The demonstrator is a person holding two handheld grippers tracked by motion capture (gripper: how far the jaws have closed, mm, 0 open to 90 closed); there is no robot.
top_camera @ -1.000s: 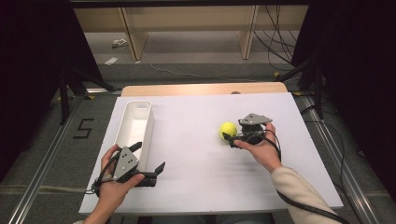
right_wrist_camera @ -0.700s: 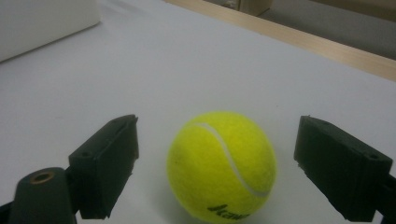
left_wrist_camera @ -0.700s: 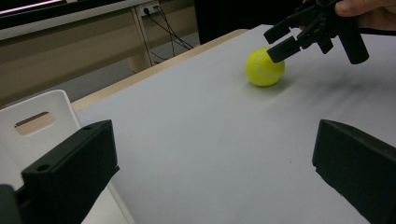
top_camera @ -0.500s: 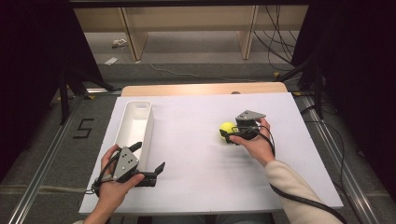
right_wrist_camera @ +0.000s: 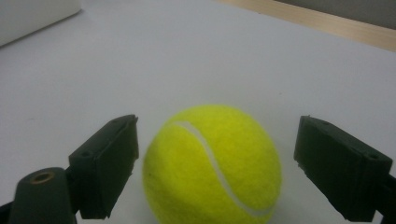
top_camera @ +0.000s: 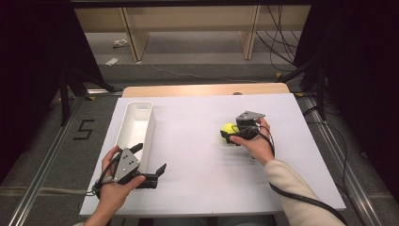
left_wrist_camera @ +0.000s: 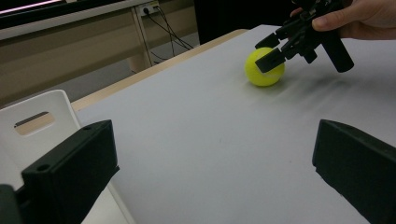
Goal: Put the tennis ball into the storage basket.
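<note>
Since the earlier frames the right gripper has crept leftward over the white table, closing in on the tennis ball; the left gripper has stayed put.

Taking the ball as landmark and going left to right: far to its left stands a long white tray, smooth plastic with rounded corners and a slot handle in its end wall; its near end is hidden behind the left gripper and hand. That gripper rests just beside the tray's near end, well apart from the ball, with its blocky matte black jaws spread wide on nothing. The ball sits on the table, fuzzy yellow felt with a curved white seam. The right gripper's jaws stand apart on either side of it, seemingly not yet touching; the ball's underside is cut off in the right gripper view.
</note>
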